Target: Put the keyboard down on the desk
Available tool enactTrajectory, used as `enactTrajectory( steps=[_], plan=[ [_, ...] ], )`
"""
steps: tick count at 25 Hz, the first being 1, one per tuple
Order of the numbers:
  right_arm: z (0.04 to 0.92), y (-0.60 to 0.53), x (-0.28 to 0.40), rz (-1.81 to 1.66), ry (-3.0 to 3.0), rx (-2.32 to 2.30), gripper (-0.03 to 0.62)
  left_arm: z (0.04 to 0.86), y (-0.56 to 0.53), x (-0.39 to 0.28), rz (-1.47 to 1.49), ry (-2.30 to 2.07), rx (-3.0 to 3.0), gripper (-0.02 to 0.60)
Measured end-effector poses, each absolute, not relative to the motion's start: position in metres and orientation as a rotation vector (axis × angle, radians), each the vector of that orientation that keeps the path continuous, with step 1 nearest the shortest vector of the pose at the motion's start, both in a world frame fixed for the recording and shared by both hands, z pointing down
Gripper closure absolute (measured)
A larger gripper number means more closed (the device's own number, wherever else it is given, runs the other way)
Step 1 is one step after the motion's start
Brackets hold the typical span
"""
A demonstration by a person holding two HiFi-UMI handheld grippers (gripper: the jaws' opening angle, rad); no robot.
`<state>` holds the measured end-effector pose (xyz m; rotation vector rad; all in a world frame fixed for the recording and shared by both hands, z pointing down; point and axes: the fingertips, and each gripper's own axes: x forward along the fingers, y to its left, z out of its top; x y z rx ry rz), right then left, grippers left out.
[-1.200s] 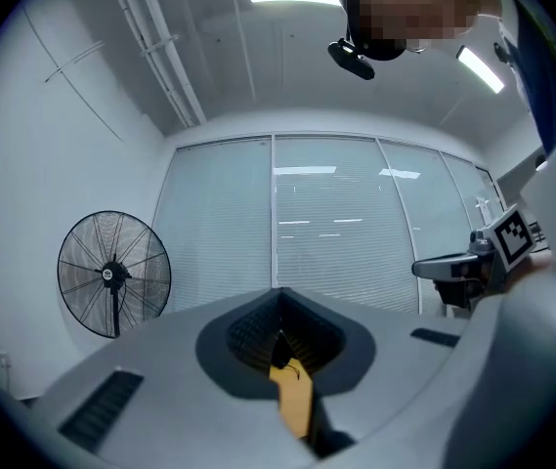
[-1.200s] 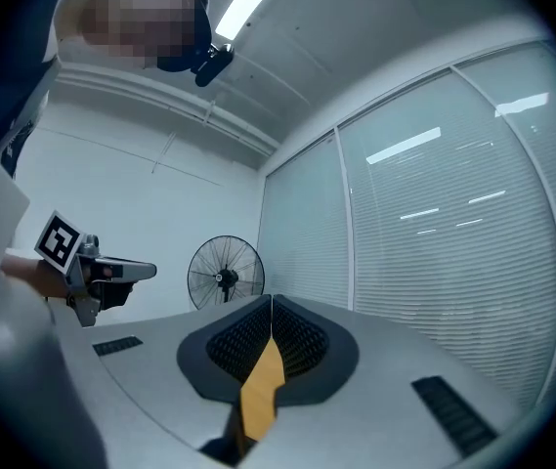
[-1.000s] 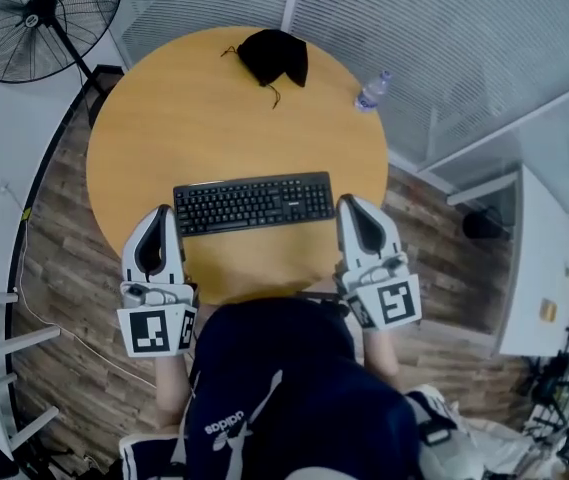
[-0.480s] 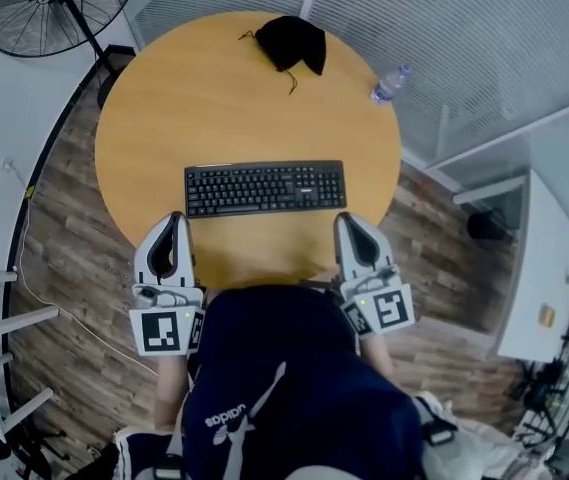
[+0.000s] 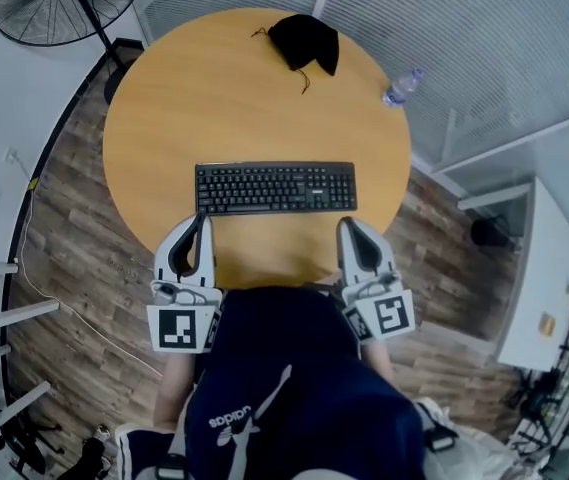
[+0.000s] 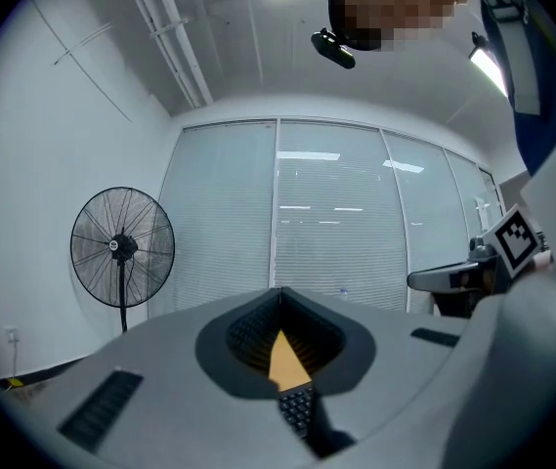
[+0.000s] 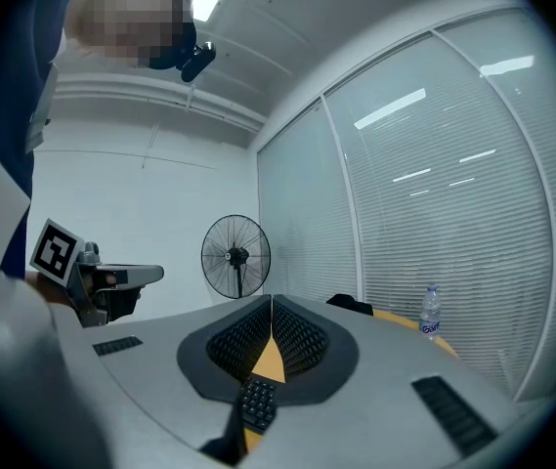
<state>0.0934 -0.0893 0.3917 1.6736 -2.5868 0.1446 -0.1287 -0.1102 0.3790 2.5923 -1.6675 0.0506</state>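
The black keyboard (image 5: 275,188) lies flat on the round wooden desk (image 5: 214,98), near its front edge. My left gripper (image 5: 202,219) sits just in front of the keyboard's left end, shut and holding nothing. My right gripper (image 5: 349,225) sits just in front of the right end, also shut and empty. In the left gripper view the closed jaws (image 6: 278,292) meet at a point, with keyboard keys (image 6: 297,408) showing below them. The right gripper view shows its jaws (image 7: 272,302) closed too, with keys (image 7: 256,404) beneath.
A black pouch (image 5: 304,43) lies at the desk's far edge and a water bottle (image 5: 402,88) stands at the far right rim. A standing fan (image 5: 59,3) is off to the far left on the wood floor. Glass walls with blinds are behind the desk.
Both grippers have drawn back from the keyboard's ends toward the person's body. The keyboard stays flat on the desk.
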Motion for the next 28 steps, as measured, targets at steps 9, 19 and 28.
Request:
enactTrajectory(
  steps=[9, 19, 28],
  plan=[
    [0.39, -0.099, 0.079, 0.126, -2.598, 1.627, 0.588, 0.377, -0.116, -0.127, -0.004, -1.647, 2.545, 0.58],
    [0.39, -0.103, 0.076, 0.129, -2.606, 1.611, 0.588, 0.384, -0.122, -0.115, 0.029, -1.618, 2.559, 0.58],
    [0.392, -0.099, 0.08, 0.169, -2.581, 1.647, 0.588, 0.387, -0.123, -0.094, 0.064, -1.548, 2.6, 0.58]
  ],
)
